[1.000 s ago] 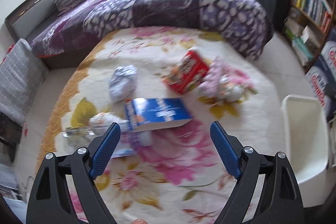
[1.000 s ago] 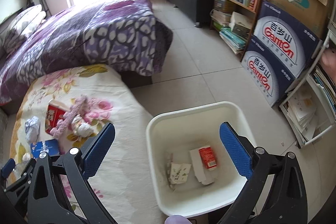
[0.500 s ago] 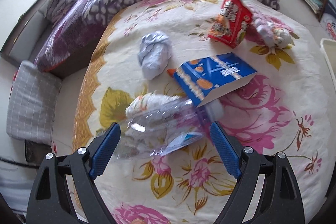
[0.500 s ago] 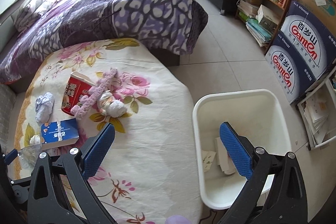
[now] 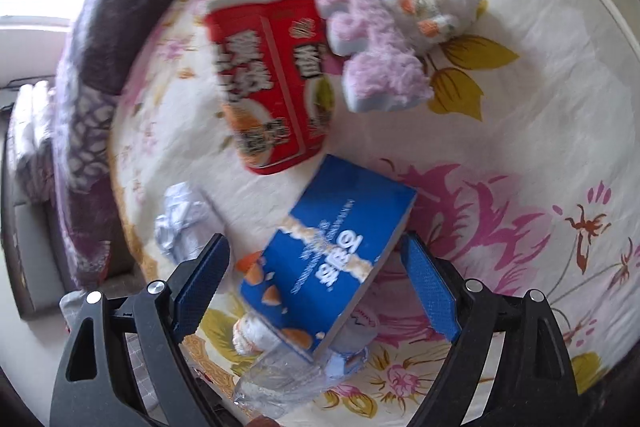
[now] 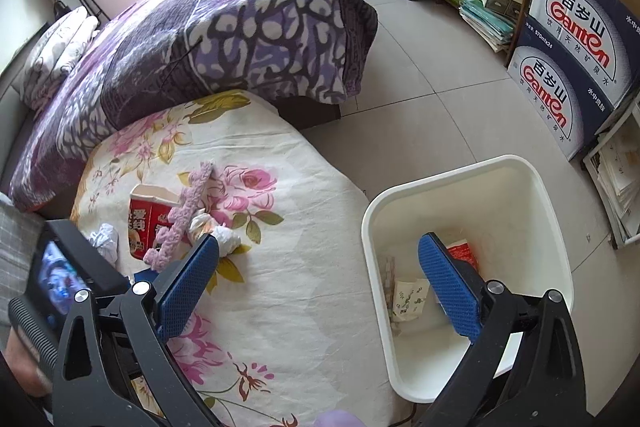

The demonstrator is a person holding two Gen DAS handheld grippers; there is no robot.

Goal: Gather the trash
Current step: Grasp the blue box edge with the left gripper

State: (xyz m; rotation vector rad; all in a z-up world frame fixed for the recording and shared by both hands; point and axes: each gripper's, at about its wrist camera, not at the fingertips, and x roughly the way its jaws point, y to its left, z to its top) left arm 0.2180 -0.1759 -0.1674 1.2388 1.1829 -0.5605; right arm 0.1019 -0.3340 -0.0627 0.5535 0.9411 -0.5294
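The left gripper [image 5: 316, 279] hangs over the blue snack box [image 5: 328, 263] on the floral bedsheet [image 5: 520, 131], jaws released either side. Next: lower, clench, carry right to the white bin [image 6: 520, 195]. The right gripper [image 6: 318, 289] waits empty, jaws apart.

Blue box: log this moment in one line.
left claw: open, straddling blue box | right claw: open, empty | bin: some trash inside

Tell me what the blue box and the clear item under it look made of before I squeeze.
Blue box: probably thin printed cardboard with a slightly glossy face; its edges are flat and sharp. Clear item: seemingly thin crinkled plastic, transparent and shiny; whether bottle or wrapper is unclear.
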